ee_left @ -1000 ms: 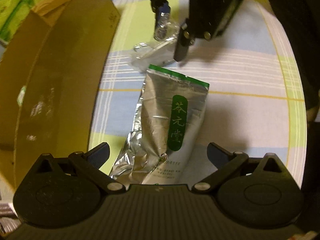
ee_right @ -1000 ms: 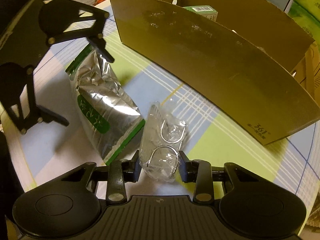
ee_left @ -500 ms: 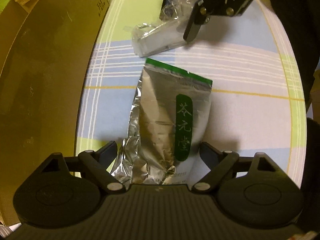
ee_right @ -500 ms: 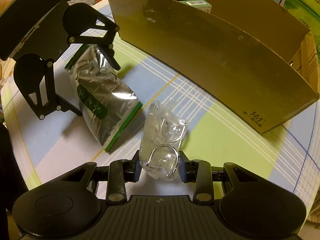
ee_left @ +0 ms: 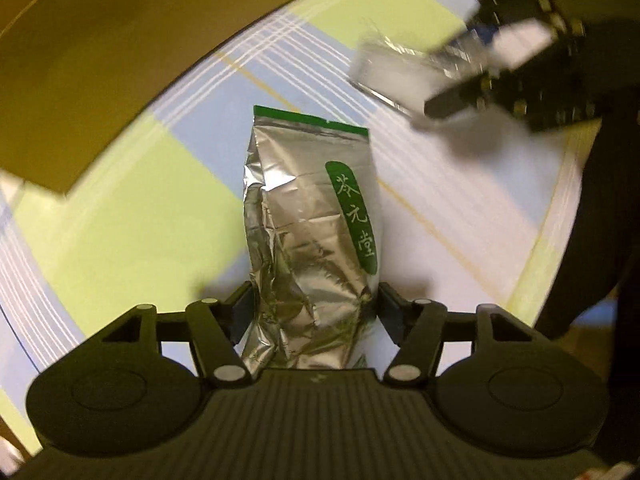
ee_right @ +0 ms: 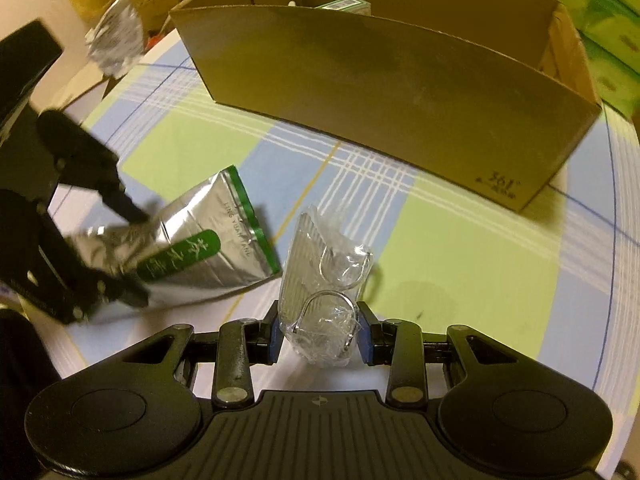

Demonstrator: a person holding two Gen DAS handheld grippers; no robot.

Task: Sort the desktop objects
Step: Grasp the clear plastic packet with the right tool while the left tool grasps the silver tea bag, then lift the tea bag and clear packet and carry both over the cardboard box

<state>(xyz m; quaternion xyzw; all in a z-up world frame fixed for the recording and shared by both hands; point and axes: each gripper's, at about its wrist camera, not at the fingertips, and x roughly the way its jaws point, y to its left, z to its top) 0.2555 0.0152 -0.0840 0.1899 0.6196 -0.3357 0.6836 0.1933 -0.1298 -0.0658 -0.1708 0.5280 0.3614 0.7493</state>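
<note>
Closest in the right wrist view, the right hand-held gripper (ee_right: 319, 342) is closed narrowly on a clear plastic packet (ee_right: 326, 288) with bent wire hooks inside; the pads press on its lower part and the rest sticks out ahead of the fingers. Because the wrap is slippery and crumpled, I judge it could slide out if tilted sharply on the way to the box.

In the left wrist view, the left hand-held gripper (ee_left: 316, 308) points steeply down with a silver foil pouch (ee_left: 310, 216) bearing a green label between its fingers. Its jaws are closing, about halfway in, and the pads sit right at the pouch's crinkled lower sides; whether they press yet is hard to tell. The pouch lies flat on the checked tabletop (ee_left: 120, 220), its green-edged top pointing away. The risk here, as I see it: the foil is soft, so a pinch may only fold the skin and let the contents sag or slip out on the lift.

The two grippers work near each other, so a careless swing could knock one load with the other.

Farther back stands the open cardboard box (ee_right: 384, 92), with a small green-and-white carton (ee_right: 346, 3) inside, the likely drop place; its near wall is tall enough to catch a low-carried item
</note>
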